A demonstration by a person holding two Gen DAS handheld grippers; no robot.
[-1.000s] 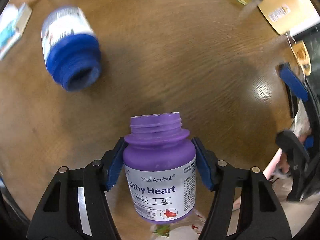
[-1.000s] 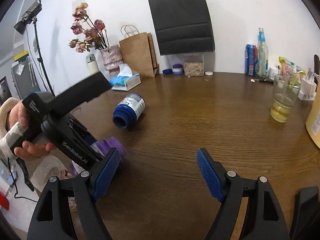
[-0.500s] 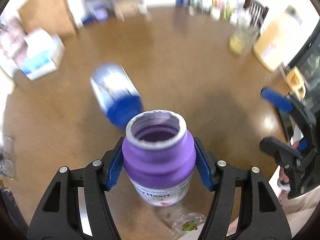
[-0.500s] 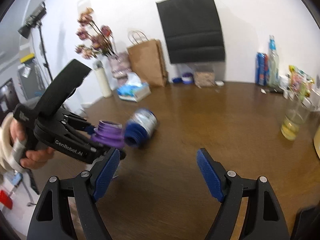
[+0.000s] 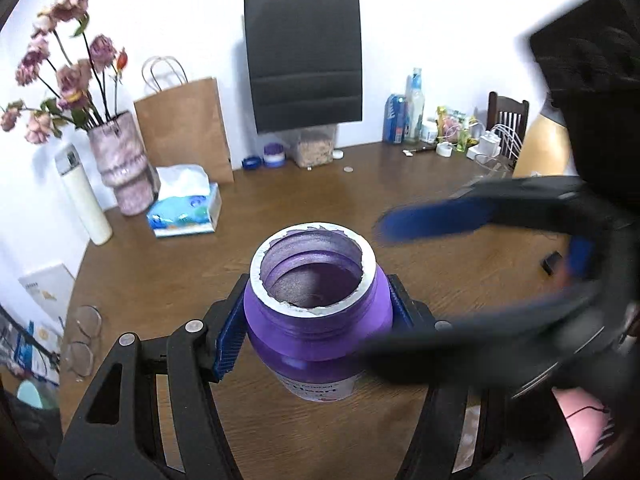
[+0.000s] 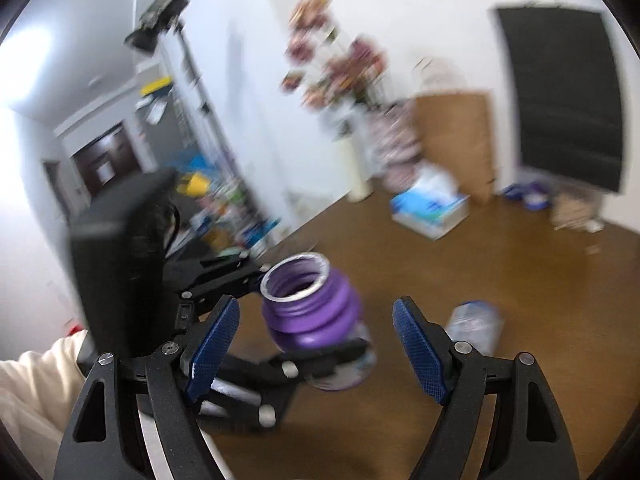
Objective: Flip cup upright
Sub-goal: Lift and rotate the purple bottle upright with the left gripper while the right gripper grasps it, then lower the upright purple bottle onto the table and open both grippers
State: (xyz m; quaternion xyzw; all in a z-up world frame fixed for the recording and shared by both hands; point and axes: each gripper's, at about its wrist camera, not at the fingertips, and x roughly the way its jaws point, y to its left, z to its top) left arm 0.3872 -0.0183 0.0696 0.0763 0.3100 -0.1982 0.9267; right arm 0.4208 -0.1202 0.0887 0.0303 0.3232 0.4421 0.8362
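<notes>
Far left on the wooden table (image 5: 408, 200): white tumbler (image 5: 84, 200), pink vase (image 5: 120, 168) with dried flowers, tissue box (image 5: 186, 212) just right of the vase, glasses (image 5: 82, 338) at near left edge. Brown paper bag (image 5: 184, 128) and black paper bag (image 5: 304, 60) against the far wall, clear container (image 5: 314, 148) under the black one. Center: left gripper (image 5: 316, 314) clamped on the purple bottle (image 5: 316, 308), blue pads pressed to both sides of its shoulder, mouth open and facing up toward the camera, torn white seal ring round the rim, label end down; whether the base touches the table cannot be told. Right wrist view: right gripper (image 6: 316, 348) with jaws wide apart, nothing between the pads but air, purple bottle seen in the gap beyond them, tilted, held by the left gripper from the left. Right of that, a second bottle (image 6: 474, 328) lies on its side on the table, blurred. Far right in left view: right gripper crosses the frame as a blurred black and blue shape, close beside the purple bottle; cans and bottles, charger clutter and a chair at far right table edge.
</notes>
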